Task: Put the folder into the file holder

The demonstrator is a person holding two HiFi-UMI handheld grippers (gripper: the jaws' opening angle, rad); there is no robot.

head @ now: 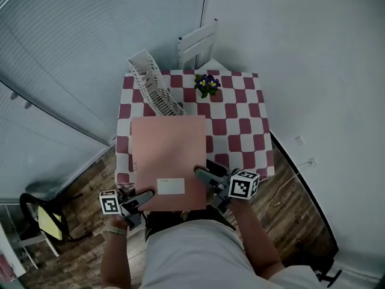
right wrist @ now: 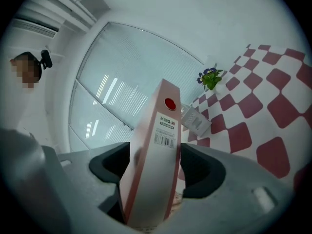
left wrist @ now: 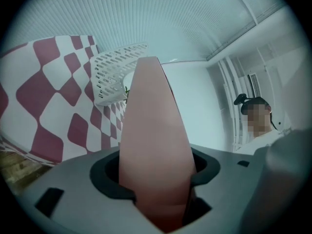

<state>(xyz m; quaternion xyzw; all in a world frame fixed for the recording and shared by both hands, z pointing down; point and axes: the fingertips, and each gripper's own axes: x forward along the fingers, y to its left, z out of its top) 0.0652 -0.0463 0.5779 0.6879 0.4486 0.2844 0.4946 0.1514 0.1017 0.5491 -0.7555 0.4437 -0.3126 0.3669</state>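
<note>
left gripper: clamped on the near left corner of the folder. The pink cover fills the gap between the two jaws.
right gripper: clamped on the folder's near right corner, with one jaw pressed against each face.
folder: pink, broad side up in the head view, held by its near corners over the near left part of the worktop. Its near edge reaches past the worktop's front. It is outside the file holder.
label: white rectangle on the folder's upper face, close to the near edge, between the two grippers.
sticker: barcode strip on the folder's narrow spine, just below a red dot.
worktop: small and square, covered by a red-and-white checked cloth. A wooden floor lies around it.
file holder: white and slotted, at the far left of the worktop, just beyond the folder's far edge.
plant: purple flowers and green leaves, right of the file holder, near the worktop's far edge.
chair: white, behind the worktop's far edge.
</note>
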